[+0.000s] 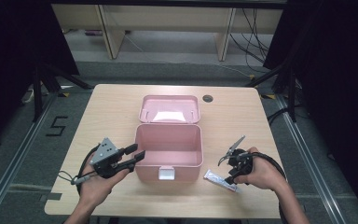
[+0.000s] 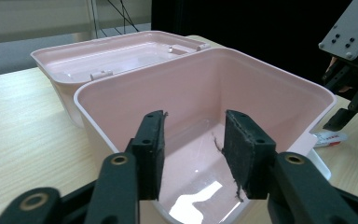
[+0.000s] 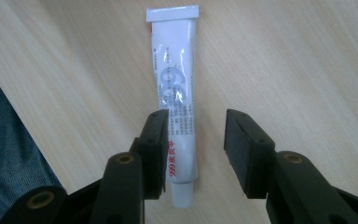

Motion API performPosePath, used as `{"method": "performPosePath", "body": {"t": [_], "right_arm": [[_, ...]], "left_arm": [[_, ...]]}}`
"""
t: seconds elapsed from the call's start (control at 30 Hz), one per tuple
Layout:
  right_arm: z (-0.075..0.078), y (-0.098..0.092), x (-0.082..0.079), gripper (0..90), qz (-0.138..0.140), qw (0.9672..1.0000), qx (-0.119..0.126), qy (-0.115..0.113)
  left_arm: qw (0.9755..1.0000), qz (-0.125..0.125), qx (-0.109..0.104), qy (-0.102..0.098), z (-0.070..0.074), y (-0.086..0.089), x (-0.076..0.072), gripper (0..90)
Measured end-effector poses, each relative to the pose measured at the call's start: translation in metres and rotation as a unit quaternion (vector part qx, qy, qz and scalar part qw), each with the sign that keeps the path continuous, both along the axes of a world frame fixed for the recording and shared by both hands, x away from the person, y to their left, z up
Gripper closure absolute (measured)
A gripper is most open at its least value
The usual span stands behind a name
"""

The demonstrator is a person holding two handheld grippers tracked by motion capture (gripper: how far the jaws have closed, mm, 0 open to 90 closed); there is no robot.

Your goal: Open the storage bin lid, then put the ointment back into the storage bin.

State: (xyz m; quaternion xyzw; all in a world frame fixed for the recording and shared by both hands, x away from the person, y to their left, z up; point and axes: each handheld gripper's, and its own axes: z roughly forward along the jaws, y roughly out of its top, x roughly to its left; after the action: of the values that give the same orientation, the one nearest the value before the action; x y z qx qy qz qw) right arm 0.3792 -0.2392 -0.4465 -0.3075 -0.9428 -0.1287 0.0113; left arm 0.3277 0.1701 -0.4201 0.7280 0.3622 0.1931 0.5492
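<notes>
Open pink box [image 1: 168, 151] at the centre of the table [image 1: 107, 107], its lid [image 1: 169, 109] folded back flat behind it; a white tube [image 1: 222, 181] lies on the tabletop just to the right of the box's front corner. The right gripper [image 1: 228, 161] hangs directly over the tube with its jaws spread wide and nothing between the pads. In the right gripper view the tube [image 3: 175, 107] runs lengthwise away from the camera, cap end nearest, crimped end farthest, so its long axis lies across the line along which the jaws close; it sits off-centre, close beside the left-hand jaw, with a clear gap to the other. Judged from this, a small sideways shift would centre it before closing. The left gripper [image 1: 133, 156], jaws parted and empty, points at the near wall of the box [image 2: 205, 93] from the left, well apart from the tube. The tube's print is too small to read fully, and the right hand [image 1: 260, 172] covers part of its gripper in the high view
</notes>
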Motion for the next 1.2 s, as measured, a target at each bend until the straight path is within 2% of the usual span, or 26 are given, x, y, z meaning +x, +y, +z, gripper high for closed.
{"method": "performPosePath", "body": {"t": [0.33, 0.37, 0.53, 0.7, 0.8, 0.93, 1.13, 1.2], "right_arm": [[-0.0038, 0.0014, 0.0027, 60.4, 0.008, 0.9998, -0.017, 0.010], [-0.0039, 0.0018, 0.0027, 60.4, 0.007, 0.9998, -0.017, 0.012], [-0.0045, 0.0032, 0.0043, 60.0, 0.004, 0.9996, -0.022, 0.016], [-0.0025, 0.0032, 0.0039, 59.6, -0.011, 0.9996, -0.021, 0.015], [-0.0015, 0.0028, 0.0036, 59.8, -0.006, 0.9997, -0.022, 0.012], [-0.0022, 0.0031, 0.0043, 60.4, -0.002, 0.9995, -0.025, 0.020], [-0.0029, 0.0062, 0.0068, 61.2, 0.007, 0.9983, -0.052, 0.025], [-0.0033, 0.0088, 0.0085, 61.3, 0.022, 0.9979, -0.056, 0.025]], "left_arm": [[0.9998, 0.012, -0.010, -0.009, 0.0023, 0.0052, 0.0045, 47.4], [0.9997, 0.011, -0.015, -0.014, 0.0024, 0.0059, 0.0057, 46.4], [0.9995, 0.020, -0.015, -0.018, 0.0058, 0.0088, 0.0075, 44.0], [0.9995, 0.020, -0.014, -0.019, 0.0065, 0.0091, 0.0073, 43.6], [0.9995, 0.023, -0.016, -0.017, 0.0056, 0.0093, 0.0074, 43.4], [0.9994, 0.020, -0.021, -0.020, 0.0039, 0.0092, 0.0085, 43.3], [0.9995, 0.020, -0.014, -0.018, 0.0050, 0.0094, 0.0093, 43.2], [0.9996, 0.021, -0.012, -0.016, 0.0056, 0.0092, 0.0090, 43.2]]}}
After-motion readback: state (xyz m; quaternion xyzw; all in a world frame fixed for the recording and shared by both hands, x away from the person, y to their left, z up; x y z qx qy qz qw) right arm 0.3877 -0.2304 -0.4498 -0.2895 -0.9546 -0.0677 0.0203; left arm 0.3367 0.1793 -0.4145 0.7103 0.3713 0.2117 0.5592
